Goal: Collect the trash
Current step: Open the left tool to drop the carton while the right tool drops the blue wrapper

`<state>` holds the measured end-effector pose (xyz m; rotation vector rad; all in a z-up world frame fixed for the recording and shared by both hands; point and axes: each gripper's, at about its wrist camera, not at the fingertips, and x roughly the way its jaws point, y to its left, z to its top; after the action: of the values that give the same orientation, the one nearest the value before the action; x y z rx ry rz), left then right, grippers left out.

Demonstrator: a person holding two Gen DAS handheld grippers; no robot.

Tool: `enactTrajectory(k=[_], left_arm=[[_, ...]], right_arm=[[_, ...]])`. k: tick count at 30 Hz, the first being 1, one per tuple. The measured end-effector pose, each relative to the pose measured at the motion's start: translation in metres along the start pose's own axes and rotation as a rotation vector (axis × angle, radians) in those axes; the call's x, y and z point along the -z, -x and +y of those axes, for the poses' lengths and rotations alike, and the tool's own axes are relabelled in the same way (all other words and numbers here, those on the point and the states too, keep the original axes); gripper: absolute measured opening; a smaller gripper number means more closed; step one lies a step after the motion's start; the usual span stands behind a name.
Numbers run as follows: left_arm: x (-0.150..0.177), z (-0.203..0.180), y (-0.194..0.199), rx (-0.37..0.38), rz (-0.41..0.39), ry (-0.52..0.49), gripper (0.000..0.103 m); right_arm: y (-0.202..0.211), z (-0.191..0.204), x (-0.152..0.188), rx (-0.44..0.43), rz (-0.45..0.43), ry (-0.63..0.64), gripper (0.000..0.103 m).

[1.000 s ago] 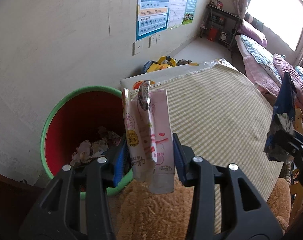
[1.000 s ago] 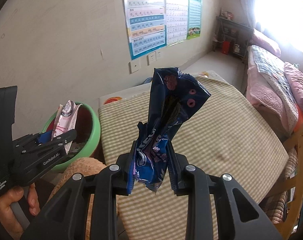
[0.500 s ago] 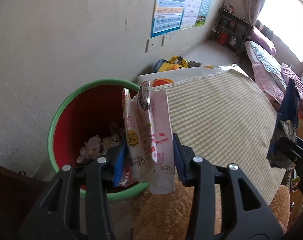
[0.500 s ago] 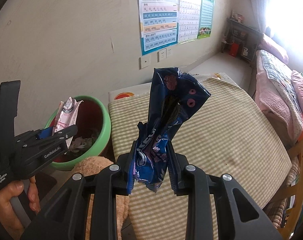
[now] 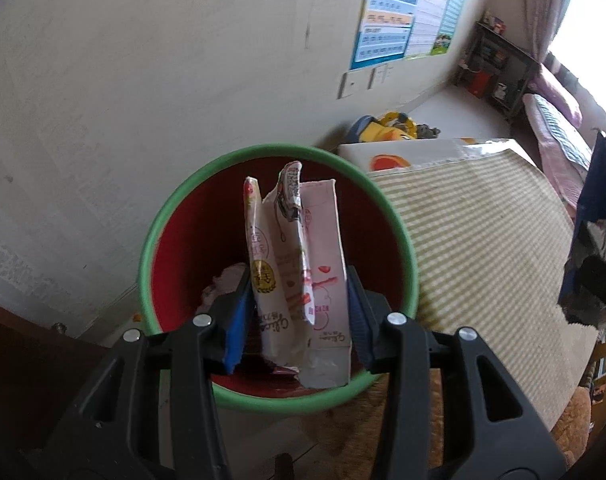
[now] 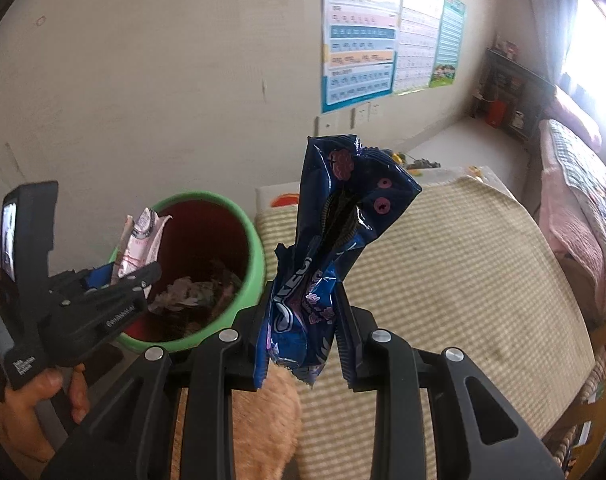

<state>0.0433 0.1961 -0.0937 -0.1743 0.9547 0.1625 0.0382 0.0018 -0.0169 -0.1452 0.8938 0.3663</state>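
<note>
My left gripper [image 5: 299,304] is shut on a flattened pink and white milk carton [image 5: 303,272] and holds it upright over the mouth of a red bin with a green rim [image 5: 403,232]. Crumpled paper trash [image 6: 187,292] lies in the bin. From the right wrist view the left gripper [image 6: 115,280] and carton [image 6: 141,240] hang over the bin's near left rim [image 6: 259,256]. My right gripper [image 6: 303,340] is shut on a dark blue cookie wrapper [image 6: 335,240], held upright over the table, right of the bin. The wrapper also shows at the right edge of the left wrist view [image 5: 595,240].
A table with a green checked cloth [image 6: 443,280] stands right of the bin. A fuzzy tan cushion [image 6: 263,412] lies below the grippers. The wall [image 5: 143,80] is close behind the bin. A bed [image 6: 575,184] and a shelf [image 6: 511,100] stand at the far right.
My left gripper has moved left with the carton, from the bin's right rim to over its middle. My right gripper has followed leftwards with the wrapper.
</note>
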Motion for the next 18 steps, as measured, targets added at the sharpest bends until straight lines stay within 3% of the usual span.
enactTrajectory(k=[18], left_arm=[[-0.008,0.046,-0.052,-0.048,0.087,0.074,0.041]], right_arm=[[-0.058,0.058,-0.033,-0.142,0.074,0.096,0.027]])
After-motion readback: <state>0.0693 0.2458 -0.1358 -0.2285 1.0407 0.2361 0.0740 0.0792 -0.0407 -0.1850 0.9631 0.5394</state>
